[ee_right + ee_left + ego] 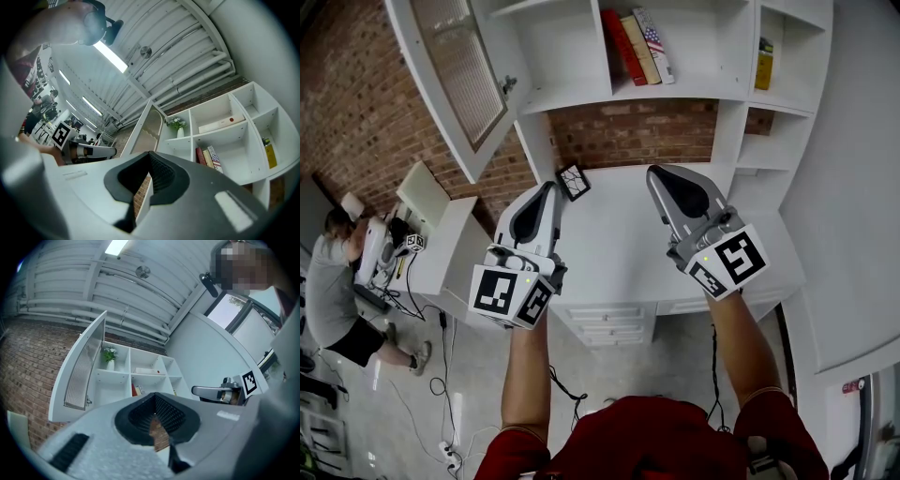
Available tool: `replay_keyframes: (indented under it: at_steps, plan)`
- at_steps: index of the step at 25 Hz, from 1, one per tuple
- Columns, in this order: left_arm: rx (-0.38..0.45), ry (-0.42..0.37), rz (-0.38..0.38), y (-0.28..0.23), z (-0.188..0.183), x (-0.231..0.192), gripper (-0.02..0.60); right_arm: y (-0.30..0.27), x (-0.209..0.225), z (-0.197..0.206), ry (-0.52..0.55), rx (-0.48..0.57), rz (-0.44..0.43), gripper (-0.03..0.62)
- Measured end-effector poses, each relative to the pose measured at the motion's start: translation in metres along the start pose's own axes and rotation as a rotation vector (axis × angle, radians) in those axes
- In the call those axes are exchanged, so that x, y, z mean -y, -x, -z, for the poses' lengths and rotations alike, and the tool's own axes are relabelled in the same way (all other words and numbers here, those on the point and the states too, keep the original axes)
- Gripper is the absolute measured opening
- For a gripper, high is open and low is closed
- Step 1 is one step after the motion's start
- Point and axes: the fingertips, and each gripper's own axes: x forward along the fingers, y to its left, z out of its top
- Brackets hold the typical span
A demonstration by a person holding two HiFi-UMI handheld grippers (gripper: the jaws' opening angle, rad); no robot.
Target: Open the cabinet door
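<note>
The white cabinet door (457,67) with a ribbed glass panel stands swung wide open at the upper left, its small latch (508,84) on the free edge. It also shows in the left gripper view as the cabinet door (83,367) and in the right gripper view as the cabinet door (149,127). My left gripper (547,193) is shut and empty, held over the white desk (619,211) and apart from the door. My right gripper (660,178) is beside it, shut on nothing. Both jaws point up at the open shelves, with my left gripper (154,416) and my right gripper (150,169) each empty in its own view.
The shelves hold upright books (637,45), a yellow book (764,64) and a potted plant (109,355). A small framed object (573,182) lies on the desk by the brick wall. Drawers (609,323) sit under the desk. A person (337,291) works at the far left.
</note>
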Motion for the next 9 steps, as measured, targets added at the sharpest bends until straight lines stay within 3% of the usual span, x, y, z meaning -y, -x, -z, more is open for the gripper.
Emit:
replay_keyframes:
  at_steps: [9]
  plan:
    - [0.003,-0.009,0.005,0.0073,-0.0012,0.0052,0.006,0.0014,-0.0089,-0.0023,0.006,0.006,-0.010,0.011]
